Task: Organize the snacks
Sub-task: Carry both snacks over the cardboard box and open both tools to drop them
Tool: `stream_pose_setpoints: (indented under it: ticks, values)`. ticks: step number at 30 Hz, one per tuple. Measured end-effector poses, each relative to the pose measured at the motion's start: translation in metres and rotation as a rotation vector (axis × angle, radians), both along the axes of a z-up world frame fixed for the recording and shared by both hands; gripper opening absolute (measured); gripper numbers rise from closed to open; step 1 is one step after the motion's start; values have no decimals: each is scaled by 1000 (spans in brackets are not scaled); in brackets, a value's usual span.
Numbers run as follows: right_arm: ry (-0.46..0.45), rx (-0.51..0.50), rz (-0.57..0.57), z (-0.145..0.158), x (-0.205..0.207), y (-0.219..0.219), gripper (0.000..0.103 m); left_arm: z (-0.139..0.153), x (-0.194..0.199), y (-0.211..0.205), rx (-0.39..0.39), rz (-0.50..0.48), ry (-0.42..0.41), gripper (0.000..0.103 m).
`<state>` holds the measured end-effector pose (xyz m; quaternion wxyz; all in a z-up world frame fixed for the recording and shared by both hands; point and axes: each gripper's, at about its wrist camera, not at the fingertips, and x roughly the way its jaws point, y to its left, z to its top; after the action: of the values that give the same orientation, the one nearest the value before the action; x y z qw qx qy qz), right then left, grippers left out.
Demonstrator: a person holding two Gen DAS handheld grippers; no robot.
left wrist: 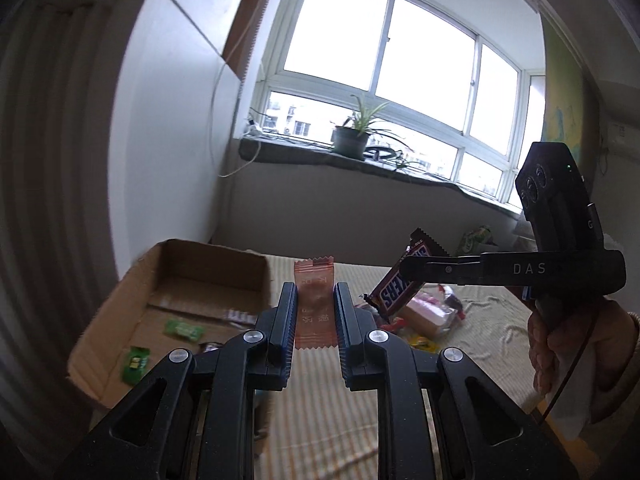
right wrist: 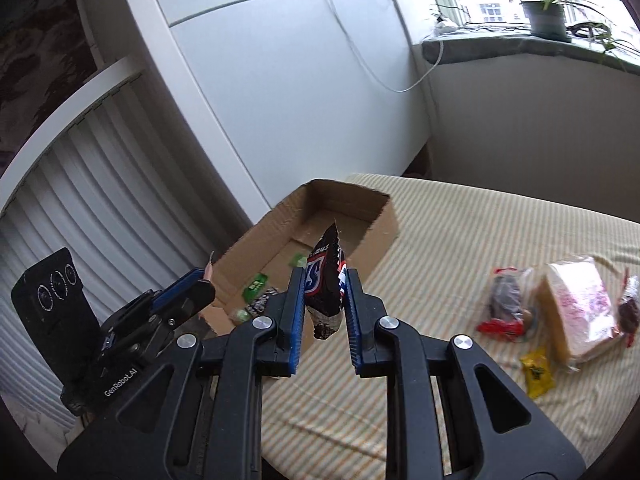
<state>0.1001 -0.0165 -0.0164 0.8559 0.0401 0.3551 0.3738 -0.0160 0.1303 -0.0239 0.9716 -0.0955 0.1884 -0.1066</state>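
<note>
My left gripper (left wrist: pixel 315 292) is shut on an orange-red snack wrapper (left wrist: pixel 315 308), held upright above the striped bed beside the open cardboard box (left wrist: pixel 132 292). My right gripper (right wrist: pixel 323 278) is shut on a brown Snickers bar (right wrist: pixel 326 280), raised in front of the cardboard box (right wrist: pixel 380 232). In the left wrist view the right gripper (left wrist: pixel 404 266) comes in from the right with the Snickers bar (left wrist: pixel 400 284) in it. In the right wrist view the left gripper (right wrist: pixel 202 282) shows at the left by the box's near corner. Small green snack packets (left wrist: pixel 184 328) lie inside the box.
A pile of loose snacks (right wrist: pixel 560 308) lies on the striped bedcover (right wrist: pixel 460 240) at the right, with a yellow packet (right wrist: pixel 538 370) nearby. A white wardrobe (right wrist: pixel 280 80) stands behind the box. A potted plant (left wrist: pixel 352 136) sits on the windowsill. A person's hand (left wrist: pixel 560 340) holds the right gripper.
</note>
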Motion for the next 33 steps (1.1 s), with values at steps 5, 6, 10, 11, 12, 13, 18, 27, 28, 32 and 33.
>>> stream_pose_setpoints:
  ticks: [5,6,10,11,12,13,18,27,28,32,33]
  values:
    - [4,21,83,-2,1,42,19,-12,-4,41,-19,105,36,17]
    - [3,21,95,-2,2,48,19,-13,-3,47,-22,119,39,17]
    - [-15,0,133,9,6,66,19,-4,-2,59,-20,145,27,17]
    - [-22,-4,142,11,7,69,19,-1,0,60,-11,146,24,17]
    - [-31,-5,149,14,7,72,19,1,3,60,-2,147,23,17]
    - [-37,-6,155,16,8,75,19,1,7,60,3,147,23,17]
    - [-30,-7,175,9,19,88,19,-3,18,66,-10,155,38,17]
    - [43,-81,131,-32,49,102,36,-31,33,76,4,201,117,55]
    - [45,-76,131,-33,48,99,37,-33,32,77,8,217,110,65]
    - [-8,-126,95,-30,37,86,38,-34,25,82,16,254,101,72]
    - [-23,-132,90,-28,32,85,40,-34,24,84,10,259,104,72]
